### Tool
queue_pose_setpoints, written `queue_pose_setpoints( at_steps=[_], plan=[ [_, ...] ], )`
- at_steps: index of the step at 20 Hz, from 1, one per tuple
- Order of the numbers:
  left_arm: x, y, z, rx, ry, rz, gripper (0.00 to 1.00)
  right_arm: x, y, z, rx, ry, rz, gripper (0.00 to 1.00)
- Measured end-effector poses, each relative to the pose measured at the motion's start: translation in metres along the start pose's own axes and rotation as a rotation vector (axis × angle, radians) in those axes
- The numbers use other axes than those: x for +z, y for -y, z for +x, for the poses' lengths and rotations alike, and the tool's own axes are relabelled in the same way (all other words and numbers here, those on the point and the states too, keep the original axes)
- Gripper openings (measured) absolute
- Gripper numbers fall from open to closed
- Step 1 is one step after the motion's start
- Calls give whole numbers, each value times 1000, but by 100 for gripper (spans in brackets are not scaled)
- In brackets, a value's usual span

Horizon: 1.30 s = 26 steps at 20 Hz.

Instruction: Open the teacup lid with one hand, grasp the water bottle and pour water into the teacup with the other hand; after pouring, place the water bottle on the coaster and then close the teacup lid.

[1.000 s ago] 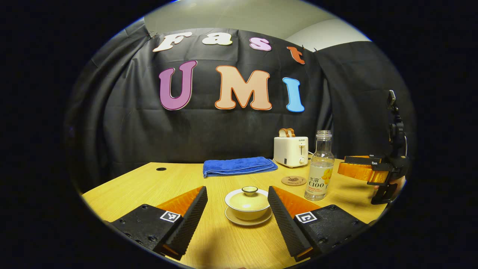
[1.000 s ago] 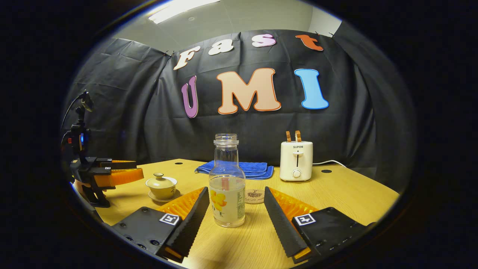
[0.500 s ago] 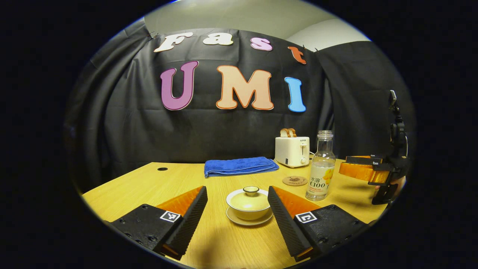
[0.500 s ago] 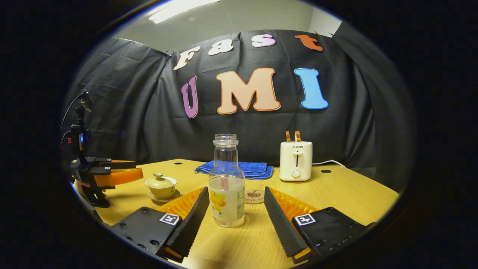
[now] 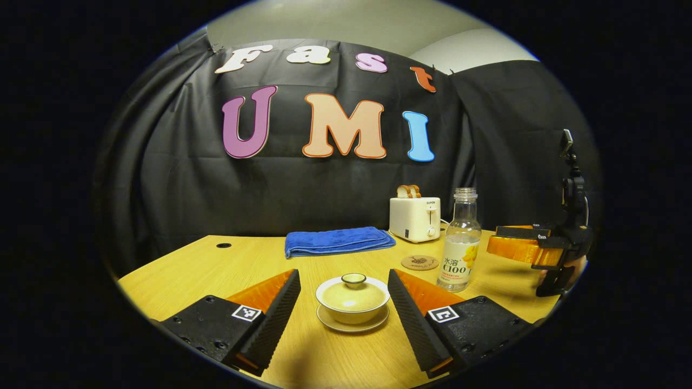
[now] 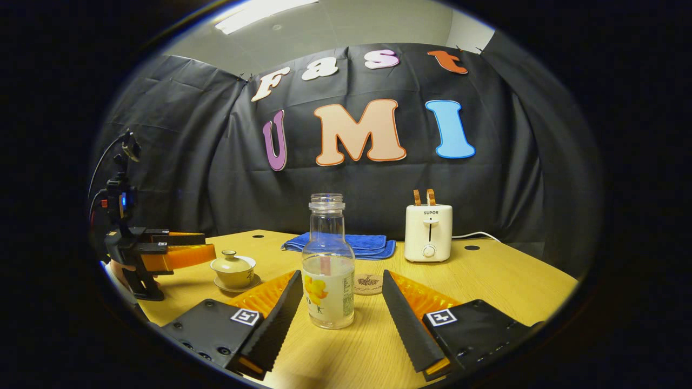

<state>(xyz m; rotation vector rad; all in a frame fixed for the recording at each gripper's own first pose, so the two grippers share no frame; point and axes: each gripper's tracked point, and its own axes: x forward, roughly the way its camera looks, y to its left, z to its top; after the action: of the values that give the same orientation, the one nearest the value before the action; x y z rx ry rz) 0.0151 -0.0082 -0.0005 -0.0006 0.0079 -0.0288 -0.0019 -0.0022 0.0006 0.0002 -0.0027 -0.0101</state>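
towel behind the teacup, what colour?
Blue. The folded towel shows best in the left gripper view, lying beyond the lidded teacup.

Both views look low across the table [image 5: 254,259] toward the back wall, sharing teacup [image 5: 352,298] and bottle [image 6: 328,270].

Folded blue towel [image 5: 338,241] at wooden table's [image 5: 216,270] rear; white toaster [image 5: 414,219] with toast [image 5: 408,190] beside it.
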Motion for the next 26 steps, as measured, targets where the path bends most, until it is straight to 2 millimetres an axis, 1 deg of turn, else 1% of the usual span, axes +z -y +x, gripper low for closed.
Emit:
queue_pose_setpoints(
  at_steps=[6,10,13,14,15,17,18,19,20,21,22,23,24,25,26],
  plan=[
    [-3,1,22,-8,-8,-1,95,0,-1,-1,2,0,1,95],
    [-6,6,40,-26,-26,0,88,1,-1,-1,2,0,1,95],
    [-11,10,49,-36,-55,1,75,0,-1,-1,2,-1,1,95],
    [-13,10,50,-37,-63,2,73,1,-1,-1,2,-1,1,95],
    [-12,10,51,-38,-66,1,67,0,-1,-1,2,-1,1,95],
    [-11,10,50,-40,-60,-3,59,0,-1,-1,2,-1,1,95],
    [-11,11,50,-41,-59,-4,57,1,-1,-1,2,-1,0,95],
    [-12,10,51,-39,-60,-3,51,1,-1,-1,1,-1,1,95],
    [-13,9,51,-38,-63,-4,46,1,-1,-1,2,-1,0,92],
    [-13,10,51,-38,-69,-6,40,1,-1,-2,2,-1,1,92],
    [-15,10,52,-40,-79,-7,40,2,-1,-2,1,-1,1,95],
    [-17,10,53,-39,-88,-8,40,1,-1,-2,1,-2,1,95],
    [-18,9,53,-37,-96,-9,40,2,-1,-2,1,-2,1,92],
    [-17,9,52,-39,-91,-11,30,2,-2,-2,1,-2,1,95],
    [-16,10,53,-41,-91,-11,30,2,-1,-2,1,-2,1,92]
  ],
)
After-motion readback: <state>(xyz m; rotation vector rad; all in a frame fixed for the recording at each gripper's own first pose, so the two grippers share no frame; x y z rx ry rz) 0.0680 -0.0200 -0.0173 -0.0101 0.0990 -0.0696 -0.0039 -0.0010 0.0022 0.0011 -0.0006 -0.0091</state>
